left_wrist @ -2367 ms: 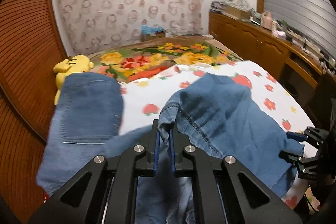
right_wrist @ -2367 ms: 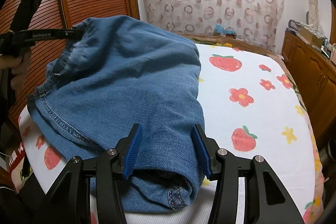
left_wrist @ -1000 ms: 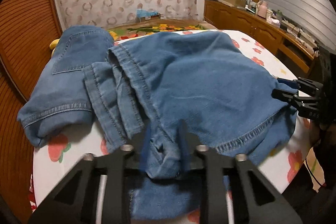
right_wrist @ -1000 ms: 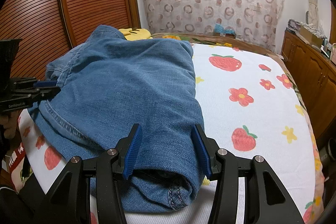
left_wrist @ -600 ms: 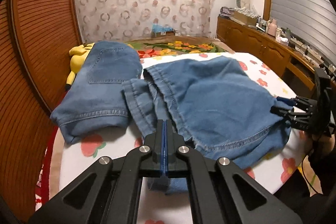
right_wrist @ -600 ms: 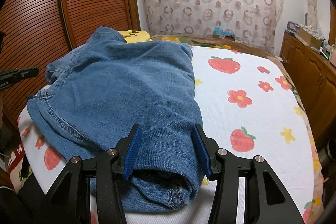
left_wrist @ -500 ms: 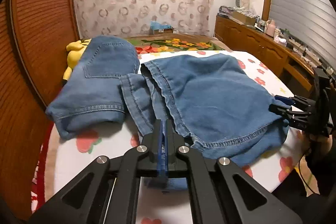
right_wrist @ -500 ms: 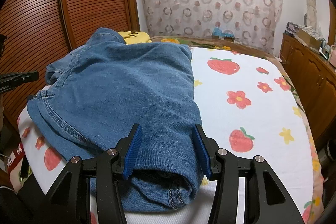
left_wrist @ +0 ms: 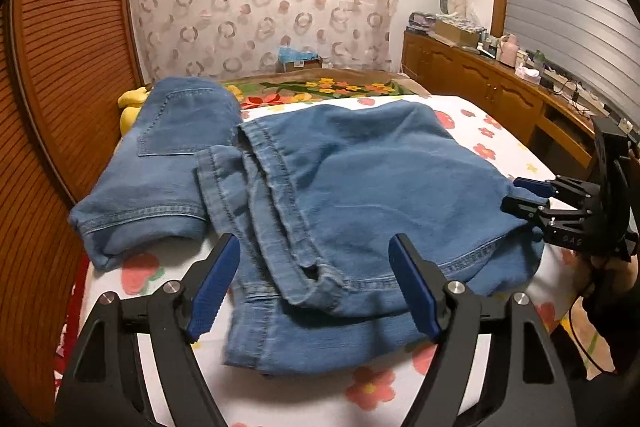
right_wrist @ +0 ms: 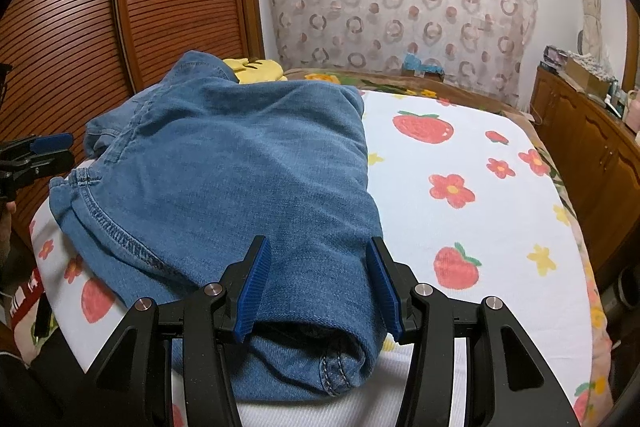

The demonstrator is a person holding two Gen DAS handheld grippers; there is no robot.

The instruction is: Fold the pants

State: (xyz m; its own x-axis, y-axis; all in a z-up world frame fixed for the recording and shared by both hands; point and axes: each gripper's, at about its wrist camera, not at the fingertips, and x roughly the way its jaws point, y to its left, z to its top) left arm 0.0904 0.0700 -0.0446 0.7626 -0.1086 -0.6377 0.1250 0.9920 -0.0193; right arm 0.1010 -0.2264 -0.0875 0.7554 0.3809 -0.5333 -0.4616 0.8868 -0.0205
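Blue denim pants (left_wrist: 360, 195) lie folded over on the bed, with their hem and seam edges bunched near the front. They also fill the left half of the right wrist view (right_wrist: 240, 187). My left gripper (left_wrist: 316, 287) is open wide, its jaws on either side of the bunched hem, holding nothing. My right gripper (right_wrist: 316, 283) is open with its blue pads around the folded corner of the pants, apart from the cloth on both sides. The right gripper also shows in the left wrist view (left_wrist: 560, 207) at the pants' right edge.
A second folded denim piece (left_wrist: 168, 155) lies at the left beside a yellow plush toy (left_wrist: 130, 107). The bed has a strawberry-print sheet (right_wrist: 480, 195). A slatted wooden wardrobe (right_wrist: 100, 47) stands left, a wooden sideboard (left_wrist: 500, 95) right.
My left gripper let go of the pants hem and opened wide. The lifted cloth has dropped flat onto the bed. The right gripper stayed open in place.
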